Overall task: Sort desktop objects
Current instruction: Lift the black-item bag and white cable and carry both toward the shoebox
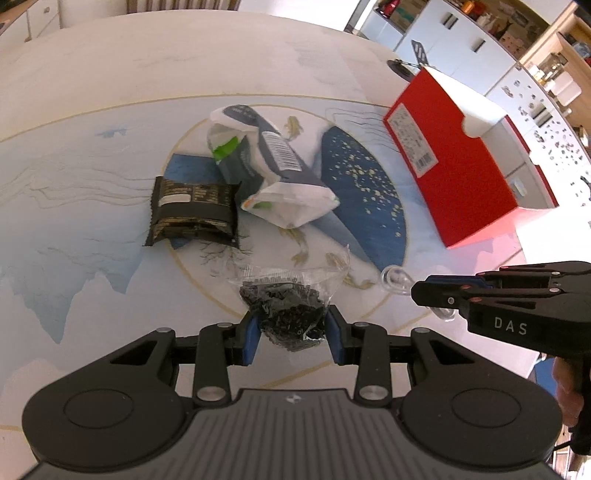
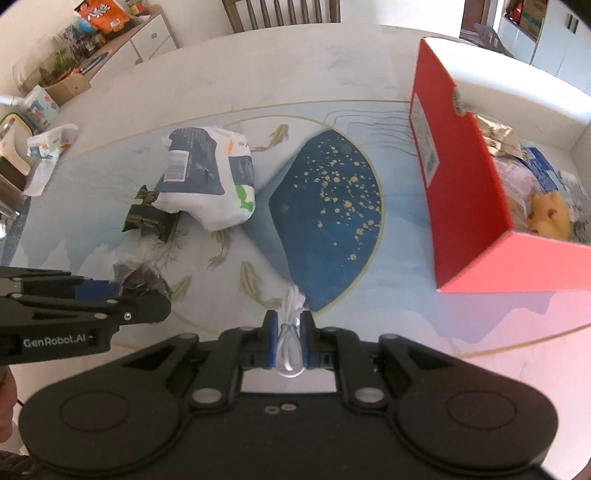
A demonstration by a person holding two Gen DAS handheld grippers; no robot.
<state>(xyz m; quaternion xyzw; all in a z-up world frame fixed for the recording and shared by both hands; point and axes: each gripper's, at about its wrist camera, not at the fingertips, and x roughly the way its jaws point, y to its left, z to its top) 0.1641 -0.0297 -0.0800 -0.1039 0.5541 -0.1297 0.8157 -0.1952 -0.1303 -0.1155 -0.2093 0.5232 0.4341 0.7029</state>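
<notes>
My left gripper (image 1: pixel 291 334) is shut on a clear bag of small black pieces (image 1: pixel 286 308), held just above the table. My right gripper (image 2: pixel 289 330) is shut on a coiled white cable (image 2: pixel 290 339) tied with a wire twist. In the left wrist view the right gripper (image 1: pixel 419 291) reaches in from the right with the cable loop (image 1: pixel 397 277) showing at its tip. In the right wrist view the left gripper (image 2: pixel 122 288) enters from the left with the bag (image 2: pixel 142 278). On the table lie a black snack packet (image 1: pixel 194 210) and a white and dark blue bag (image 1: pixel 275 166).
An open red box (image 2: pixel 469 173) stands at the right and holds several wrapped items. The round table has a blue and white printed cover (image 2: pixel 325 206). A chair (image 2: pixel 280 13) stands beyond the far edge, and cabinets line the walls.
</notes>
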